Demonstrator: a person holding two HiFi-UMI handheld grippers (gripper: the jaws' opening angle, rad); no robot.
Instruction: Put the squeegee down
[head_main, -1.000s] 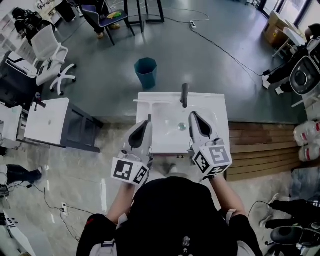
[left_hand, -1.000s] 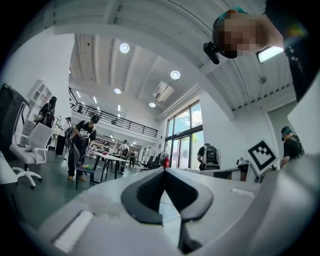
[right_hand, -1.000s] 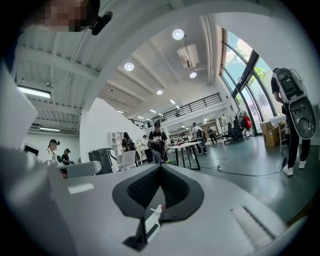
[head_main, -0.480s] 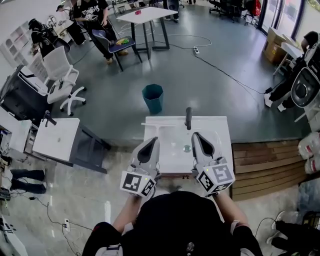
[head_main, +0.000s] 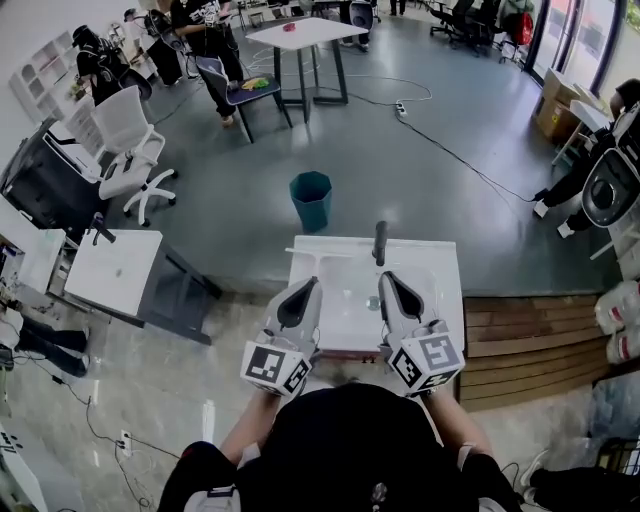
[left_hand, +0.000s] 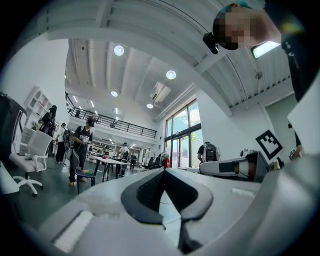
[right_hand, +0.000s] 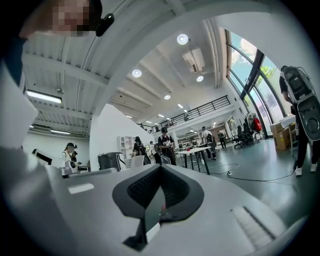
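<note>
Left gripper (head_main: 311, 282) and right gripper (head_main: 384, 277) hover, jaws together, empty; squeegee (head_main: 318, 254) lies on the surface (head_main: 442, 272) at twelve o'clock.

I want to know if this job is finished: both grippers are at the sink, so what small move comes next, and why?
Probably just draw both grippers back from the sink. The squeegee already lies on its back left rim, apart from both, and the left gripper and right gripper are shut with nothing between their jaws.
</note>
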